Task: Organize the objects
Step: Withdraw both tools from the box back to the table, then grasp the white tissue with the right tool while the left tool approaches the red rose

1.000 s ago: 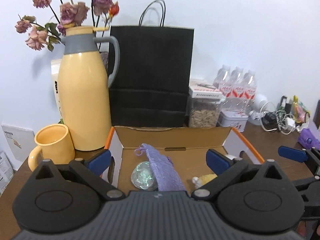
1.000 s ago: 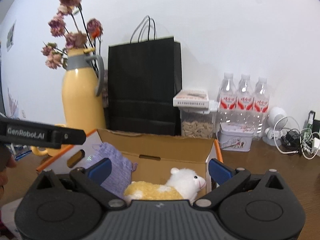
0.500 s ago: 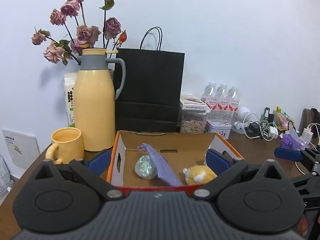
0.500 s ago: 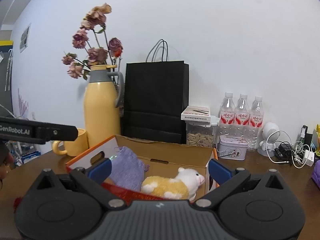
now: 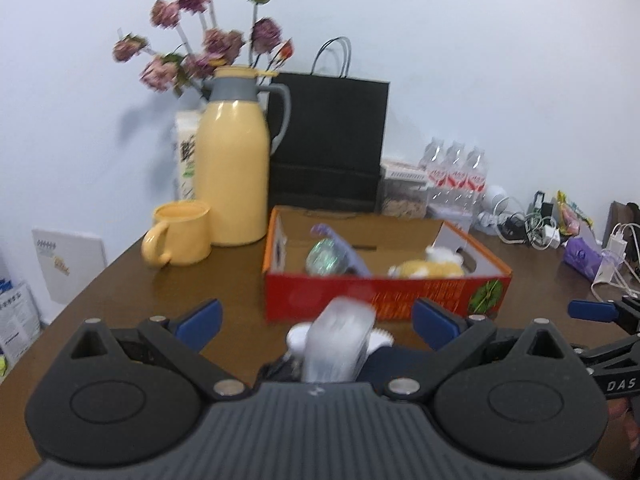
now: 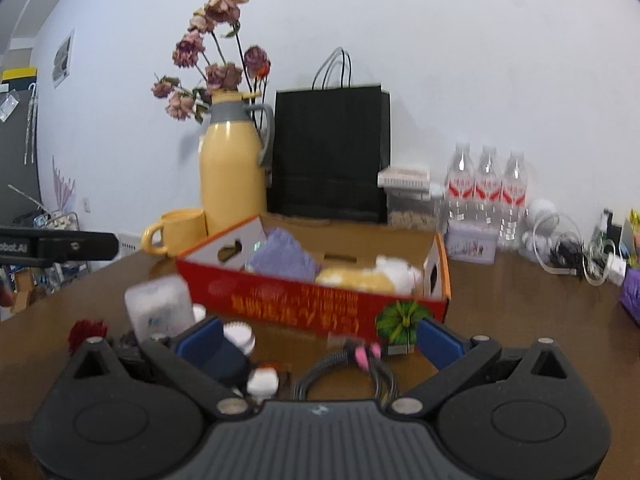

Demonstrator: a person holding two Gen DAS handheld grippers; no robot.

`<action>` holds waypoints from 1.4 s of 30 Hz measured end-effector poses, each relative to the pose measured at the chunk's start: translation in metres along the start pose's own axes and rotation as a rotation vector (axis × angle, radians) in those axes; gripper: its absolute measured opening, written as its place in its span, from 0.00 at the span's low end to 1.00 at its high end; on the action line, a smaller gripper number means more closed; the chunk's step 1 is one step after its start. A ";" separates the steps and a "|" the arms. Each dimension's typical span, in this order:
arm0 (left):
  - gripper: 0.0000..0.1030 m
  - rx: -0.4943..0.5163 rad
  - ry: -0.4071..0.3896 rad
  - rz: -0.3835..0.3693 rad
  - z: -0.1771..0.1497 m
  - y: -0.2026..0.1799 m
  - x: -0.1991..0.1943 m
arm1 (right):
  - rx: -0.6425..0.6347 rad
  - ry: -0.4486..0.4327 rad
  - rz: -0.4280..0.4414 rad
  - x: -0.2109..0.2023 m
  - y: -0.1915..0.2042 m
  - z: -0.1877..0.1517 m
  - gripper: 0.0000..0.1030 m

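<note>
A brown wooden counter [image 5: 132, 276] runs back to a pale wall, and near its middle sits an open red cardboard box [image 5: 384, 292] with orange-edged flaps. Inside the box lie a lilac knitted pouch [image 6: 282, 258] with a shiny iridescent ball [image 5: 323, 258] beside it, and a yellow-and-white plush sheep [image 6: 376, 276] toward the box's right end. Between the box's near wall and both cameras lies a loose cluster of small items — a clear plastic case [image 5: 340, 344], round white caps [image 6: 239, 336], a coiled black cable [image 6: 344, 372] with a pink tip and a dark red fuzzy piece [image 6: 86, 330]; blur hides finer detail. Bare counter stays open left of the box and right of it, up to a tangle of chargers and white cables [image 5: 532, 228] at the far right edge. Behind the box stand a yellow thermos jug [image 5: 234, 168], a yellow mug [image 5: 180, 236], dried roses [image 5: 208, 40], a black paper bag [image 5: 328, 144], three water bottles [image 6: 486, 188] and a lidded food container [image 6: 408, 196]. The left gripper [image 5: 316, 322] is held low and level over the near cluster, jaws spread wide and empty. The right gripper [image 6: 318, 338] is held likewise — jaws parted, gripping nothing.
</note>
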State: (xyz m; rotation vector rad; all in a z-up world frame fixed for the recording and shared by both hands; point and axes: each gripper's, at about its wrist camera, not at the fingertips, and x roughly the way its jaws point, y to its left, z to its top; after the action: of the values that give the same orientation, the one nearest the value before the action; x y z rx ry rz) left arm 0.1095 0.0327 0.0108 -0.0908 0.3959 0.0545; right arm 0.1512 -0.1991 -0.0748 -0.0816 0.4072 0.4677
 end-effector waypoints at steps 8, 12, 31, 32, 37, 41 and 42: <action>1.00 -0.032 0.082 0.058 -0.028 0.022 -0.008 | 0.003 0.087 0.012 -0.005 0.001 -0.034 1.00; 1.00 -0.048 0.111 0.064 -0.037 0.030 -0.009 | -0.015 0.114 0.040 -0.004 0.009 -0.040 1.00; 1.00 -0.120 0.190 0.095 -0.052 0.065 0.002 | -0.110 0.319 0.164 0.054 0.047 -0.044 1.00; 1.00 -0.126 0.195 0.100 -0.053 0.067 0.004 | -0.109 0.312 0.162 0.055 0.047 -0.045 1.00; 1.00 -0.134 0.229 0.121 -0.055 0.075 0.017 | -0.110 0.286 0.169 0.053 0.048 -0.047 0.94; 1.00 -0.138 0.254 0.127 -0.056 0.078 0.032 | -0.111 0.259 0.171 0.049 0.051 -0.045 0.74; 1.00 -0.139 0.261 0.126 -0.056 0.078 0.036 | -0.112 0.258 0.169 0.049 0.051 -0.045 0.74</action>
State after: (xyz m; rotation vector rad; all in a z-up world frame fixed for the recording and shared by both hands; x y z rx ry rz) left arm 0.1161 0.1058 -0.0609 -0.2117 0.6586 0.1958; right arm 0.1514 -0.1405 -0.1349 -0.2189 0.6446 0.6499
